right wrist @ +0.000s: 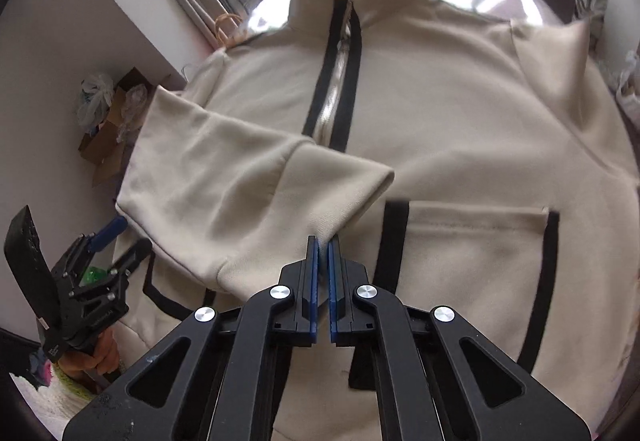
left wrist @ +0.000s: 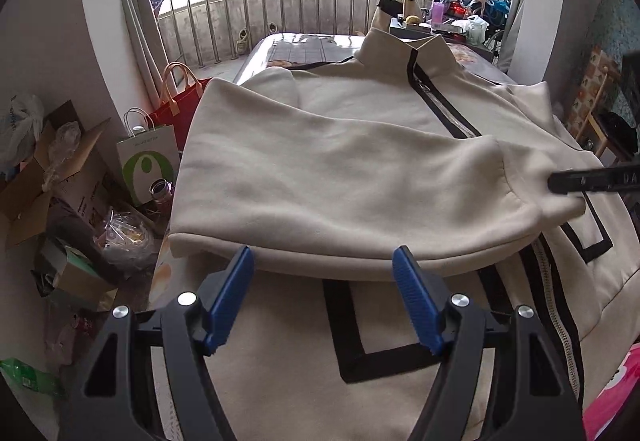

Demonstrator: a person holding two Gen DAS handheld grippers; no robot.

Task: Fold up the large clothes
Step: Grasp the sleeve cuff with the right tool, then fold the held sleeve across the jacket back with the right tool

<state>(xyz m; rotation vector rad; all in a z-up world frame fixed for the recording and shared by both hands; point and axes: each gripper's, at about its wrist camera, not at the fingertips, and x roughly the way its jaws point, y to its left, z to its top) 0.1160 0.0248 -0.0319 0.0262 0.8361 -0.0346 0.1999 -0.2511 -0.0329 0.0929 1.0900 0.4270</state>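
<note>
Sleeve (right wrist: 248, 193) fold over jacket (right wrist: 460, 101) | right gripper (right wrist: 323, 241) fingers shut on cuff | left gripper (left wrist: 324, 261) fingers wide, empty | next I smooth it flat.

Left gripper (left wrist: 323, 261) jaws apart (angled down); right gripper (right wrist: 323, 241) clamped.

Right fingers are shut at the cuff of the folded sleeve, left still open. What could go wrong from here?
The right gripper seems to pinch only the cuff edge of the cream jacket's folded sleeve, so it may slip out when pulled. The left gripper is open and holds nothing down, so dragging could undo the sleeve fold.
</note>
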